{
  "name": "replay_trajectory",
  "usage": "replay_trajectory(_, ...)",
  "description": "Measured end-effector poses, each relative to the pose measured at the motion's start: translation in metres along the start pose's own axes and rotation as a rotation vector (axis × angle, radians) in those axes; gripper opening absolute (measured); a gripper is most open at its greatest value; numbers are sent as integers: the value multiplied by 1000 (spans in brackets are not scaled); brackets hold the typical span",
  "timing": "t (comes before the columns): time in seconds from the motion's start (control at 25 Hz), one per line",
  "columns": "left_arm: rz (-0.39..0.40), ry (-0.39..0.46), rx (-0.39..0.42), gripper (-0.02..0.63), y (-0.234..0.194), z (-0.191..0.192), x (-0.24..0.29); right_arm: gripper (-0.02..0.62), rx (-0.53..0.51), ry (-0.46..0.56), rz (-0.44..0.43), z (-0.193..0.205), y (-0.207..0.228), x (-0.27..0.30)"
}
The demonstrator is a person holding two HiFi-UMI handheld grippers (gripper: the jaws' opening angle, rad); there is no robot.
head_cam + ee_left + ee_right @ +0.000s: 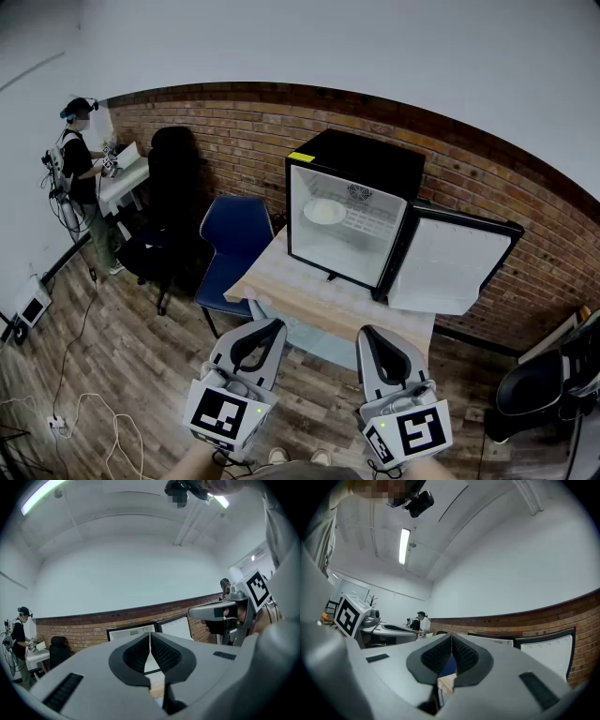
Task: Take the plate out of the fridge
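Observation:
A small black fridge (361,164) stands on a wooden table (309,300), its door (450,267) swung open to the right. A white plate (324,211) lies inside on the upper shelf, toward the left. Both grippers hang low in front of the table, well short of the fridge. My left gripper (269,325) is shut and empty; in the left gripper view its fingertips (150,637) meet with nothing between them. My right gripper (368,332) is likewise shut and empty, its tips (451,638) touching.
A blue chair (232,246) sits left of the table against the brick wall, with a black office chair (169,202) beyond it. A person (80,178) stands at a white desk at far left. Cables run over the wooden floor (75,412).

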State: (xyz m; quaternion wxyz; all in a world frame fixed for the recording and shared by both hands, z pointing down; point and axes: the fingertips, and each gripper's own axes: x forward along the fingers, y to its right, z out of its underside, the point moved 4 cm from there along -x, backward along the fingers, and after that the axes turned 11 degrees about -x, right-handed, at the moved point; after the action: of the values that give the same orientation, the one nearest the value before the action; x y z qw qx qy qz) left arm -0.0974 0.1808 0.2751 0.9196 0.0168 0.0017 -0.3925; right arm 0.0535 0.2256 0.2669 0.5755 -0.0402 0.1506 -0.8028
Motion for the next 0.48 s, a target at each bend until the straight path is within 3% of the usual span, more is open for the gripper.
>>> replay_trajectory(0.48,-3,-21,-14,23,7,1,7,31,23,12,1,4,10,-3)
